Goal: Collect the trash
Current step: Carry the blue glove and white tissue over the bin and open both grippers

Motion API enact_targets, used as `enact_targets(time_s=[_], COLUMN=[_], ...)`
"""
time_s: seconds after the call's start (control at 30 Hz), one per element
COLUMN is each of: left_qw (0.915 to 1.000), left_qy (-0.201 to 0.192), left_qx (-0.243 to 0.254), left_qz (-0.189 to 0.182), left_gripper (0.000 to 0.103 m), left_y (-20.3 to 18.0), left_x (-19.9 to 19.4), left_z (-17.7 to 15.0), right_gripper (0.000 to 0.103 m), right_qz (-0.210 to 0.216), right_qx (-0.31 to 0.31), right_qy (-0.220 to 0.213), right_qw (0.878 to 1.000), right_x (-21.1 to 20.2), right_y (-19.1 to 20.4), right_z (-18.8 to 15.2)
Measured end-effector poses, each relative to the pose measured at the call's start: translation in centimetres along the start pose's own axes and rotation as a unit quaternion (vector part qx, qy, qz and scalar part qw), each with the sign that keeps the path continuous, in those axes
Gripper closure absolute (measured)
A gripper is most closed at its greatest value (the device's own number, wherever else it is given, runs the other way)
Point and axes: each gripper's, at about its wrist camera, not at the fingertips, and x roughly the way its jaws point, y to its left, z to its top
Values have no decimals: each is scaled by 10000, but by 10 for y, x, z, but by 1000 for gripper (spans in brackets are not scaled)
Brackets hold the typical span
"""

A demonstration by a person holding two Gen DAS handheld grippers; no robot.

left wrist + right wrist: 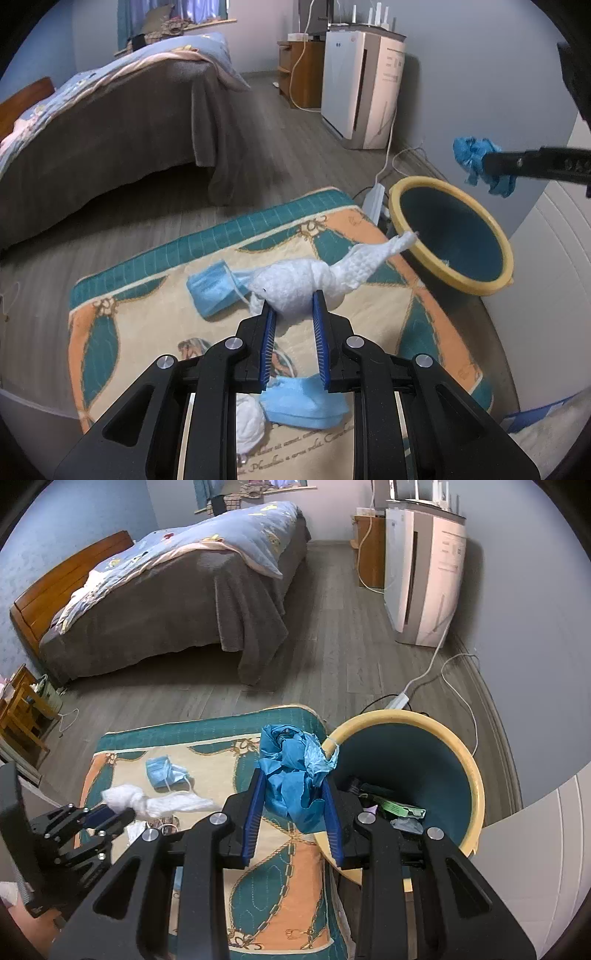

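**Both grippers loaded beside the bin**

A teal wastebasket [436,768] with a yellow rim stood on the grey plank floor, tight against the corner of a patterned teal and orange mat [122,314]. Everything else was easiest placed from that bin.

The right gripper [293,794] hung at the bin's mat-side rim, its blue pads clamped on a crumpled blue glove [291,768], the jaws fairly narrow around the wad. Part of the glove drooped over the rim. Inside the bin some scraps already lay at the bottom, among them a green wrapper [400,806].

The left gripper [293,314] was over the mat, farther from the bin than the right one, its jaws narrow and gripping a wad of white tissue [295,291]. A twisted tail of that tissue pointed toward the bin, its tip just short of the rim.

On the mat, away from the bin, lay a folded blue face mask [212,291]. A second blue mask [306,404] and a small white paper ball [249,424] lay on the mat beneath the left gripper.

Behind the bin, along the wall, a white power strip [397,701] and its cords lay on the floor, with a tall white appliance [421,579] beyond. A bed [184,602] with a grey cover stood across the floor from the bin.
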Motion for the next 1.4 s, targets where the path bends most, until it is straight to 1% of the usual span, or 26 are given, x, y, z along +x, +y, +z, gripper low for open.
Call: enact_targets(time_s=[0.3, 0.47, 0.67, 0.77, 0.87, 1.0, 1.07, 1.23, 1.3, 1.4], left_qw=[9998, 9995, 9983, 9973, 9963, 9952, 9936, 9884, 9868, 9835], left_qy=[-178, -190, -143, -176, -206, -55, 58, 292, 330, 325], left_qx=[70, 204, 423, 542, 639, 659, 743, 1035, 1120, 1422], left_qz=[31, -156, -373, -468, -531, -721, -844, -1071, -1119, -1071], left_gripper=[82, 82, 82, 82, 82, 82, 82, 82, 82, 82], left_y=[-8, -26, -51, -63, -72, -83, -93, -119, -127, -143], left_x=[-10, -5, 6, 9, 13, 26, 34, 52, 57, 67], left_z=[23, 32, 43, 51, 58, 65, 66, 66, 66, 70], right_gripper=[73, 73, 73, 73, 73, 73, 73, 73, 73, 73], right_qz=[-183, -224, -286, -375, -378, -466, -483, -696, -739, -862], right_qx=[284, 417, 440, 477, 701, 932, 1125, 1650, 1803, 1742], right_qy=[-47, -16, -2, -29, -7, 17, 45, 137, 208, 314], right_qw=[9994, 9989, 9986, 9982, 9968, 9946, 9925, 9837, 9806, 9804], right_x=[3, 7, 9, 10, 11, 14, 15, 23, 29, 37], right_y=[-23, -33, -40, -49, -66, -89, -103, -139, -147, -146], right_z=[7, 6, 6, 7, 5, 3, 1, -9, -12, -14])
